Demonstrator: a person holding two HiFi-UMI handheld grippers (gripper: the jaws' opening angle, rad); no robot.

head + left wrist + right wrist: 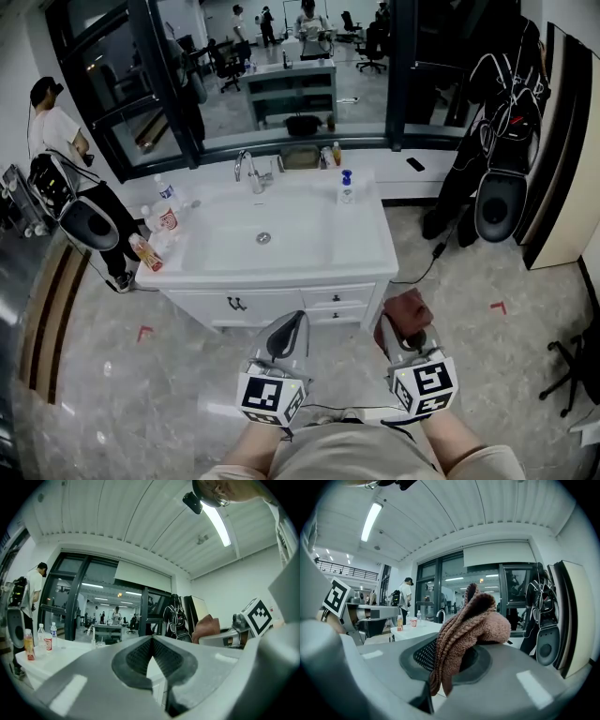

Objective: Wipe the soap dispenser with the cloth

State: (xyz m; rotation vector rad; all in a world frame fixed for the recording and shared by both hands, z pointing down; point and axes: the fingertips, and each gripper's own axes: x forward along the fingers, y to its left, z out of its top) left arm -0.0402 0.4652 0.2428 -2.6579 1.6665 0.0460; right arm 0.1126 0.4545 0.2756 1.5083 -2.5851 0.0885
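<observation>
The soap dispenser [346, 186], a small clear bottle with a blue pump, stands at the back right of the white vanity [366, 246]. Both grippers are held low in front of the vanity, well short of it. My right gripper [397, 326] is shut on a reddish-brown knitted cloth [407, 307], which bunches up out of the jaws in the right gripper view [473, 620]. My left gripper [288, 330] is shut with nothing in it; its jaws meet in the left gripper view [152, 639]. The dispenser is not discernible in either gripper view.
A sink basin [263, 238] with a faucet [251, 170] fills the vanity's middle. Bottles and a cup [161, 217] stand at its left end. A person [56, 131] stands at far left with a backpack rig [80, 211]. Another rig [502, 187] hangs at right. Cables cross the floor.
</observation>
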